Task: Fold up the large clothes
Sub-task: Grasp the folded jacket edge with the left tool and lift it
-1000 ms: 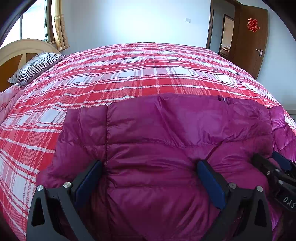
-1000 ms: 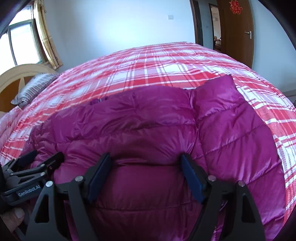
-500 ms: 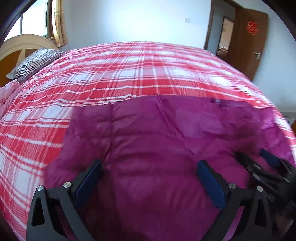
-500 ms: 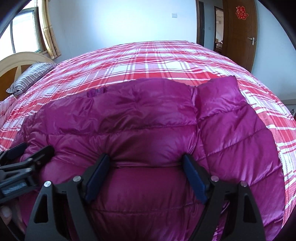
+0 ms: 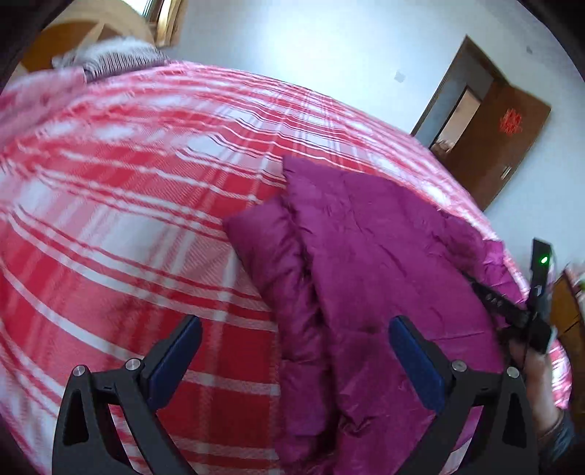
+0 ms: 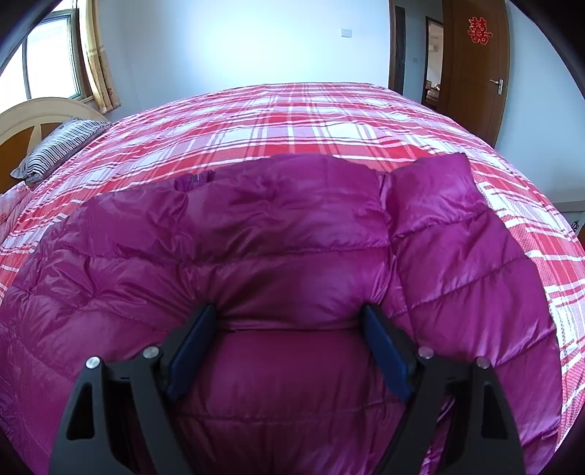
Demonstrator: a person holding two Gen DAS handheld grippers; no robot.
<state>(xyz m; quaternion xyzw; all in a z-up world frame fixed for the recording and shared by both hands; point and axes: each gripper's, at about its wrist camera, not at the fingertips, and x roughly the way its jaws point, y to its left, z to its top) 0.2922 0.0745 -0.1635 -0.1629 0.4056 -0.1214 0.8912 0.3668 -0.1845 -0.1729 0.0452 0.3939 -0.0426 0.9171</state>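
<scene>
Jacket (image 6: pixel 292 237): magenta quilted down, shiny, puffy. Lies flat on plaid bed (image 6: pixel 310 120), near its front edge. One sleeve folded alongside body at left edge (image 5: pixel 289 277). Fabric wrinkled.

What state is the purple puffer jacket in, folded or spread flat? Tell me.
Partly folded: the purple puffer jacket lies on the plaid bed cover with one layer lapped over another along its left edge.

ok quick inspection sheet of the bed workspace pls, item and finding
surface: red and white plaid bedspread, flat.
job's things: glossy magenta quilted down jacket, partly folded, sleeve laid alongside.
clutter: striped pillow by the wooden headboard.
grippers: left gripper open, over the jacket's edge and bedspread; right gripper wide, puffy jacket fabric bulging between its pads.
cables: nothing seen.
surroundings: window, brown door with red paper ornament.
</scene>
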